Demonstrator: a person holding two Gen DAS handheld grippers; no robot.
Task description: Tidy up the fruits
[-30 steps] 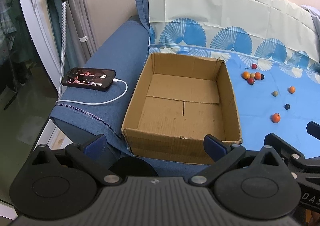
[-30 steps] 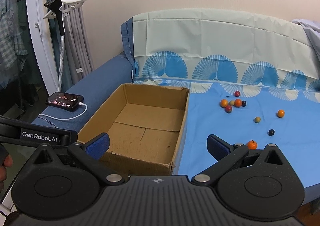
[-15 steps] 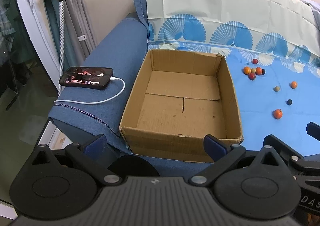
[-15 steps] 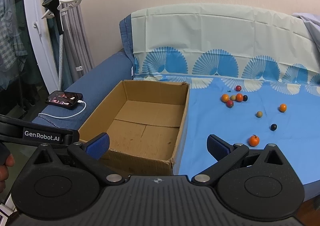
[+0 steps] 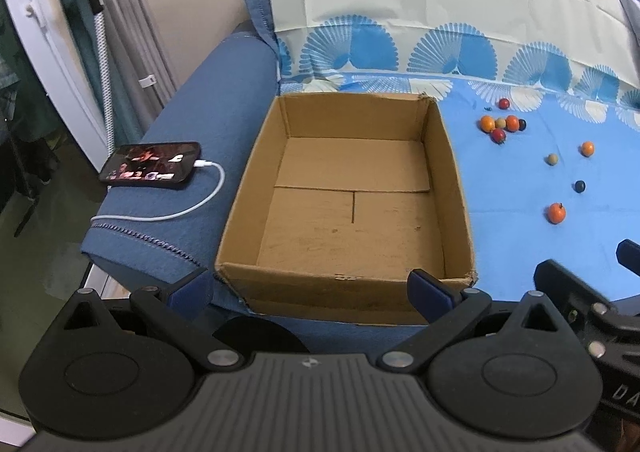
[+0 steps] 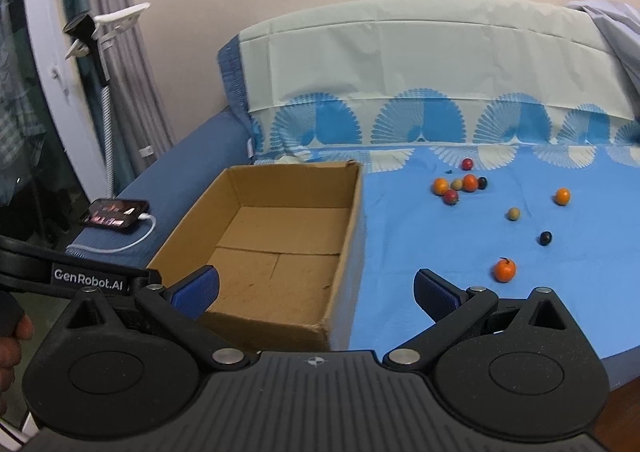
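Observation:
An empty cardboard box (image 5: pixel 352 191) (image 6: pixel 276 236) sits on the sofa's blue sheet. Several small fruits lie to its right: a cluster (image 5: pixel 502 125) (image 6: pixel 460 185), an orange one nearest me (image 5: pixel 556 213) (image 6: pixel 504 270), a dark one (image 6: pixel 545 238), a beige one (image 6: pixel 513 214) and a far orange one (image 6: pixel 563 196). My left gripper (image 5: pixel 308 290) is open and empty before the box's near wall. My right gripper (image 6: pixel 316 290) is open and empty over the box's near right corner.
A phone (image 5: pixel 152 164) on a white charging cable (image 5: pixel 180 207) lies on the blue sofa armrest left of the box. A phone stand (image 6: pixel 100 35) and curtain stand at the far left. The sofa back (image 6: pixel 420 59) rises behind the fruits.
Both grippers have risen and tilted, so the box and fruits sit lower and look more from above. Nothing on the sofa has moved. Both grippers stay open.

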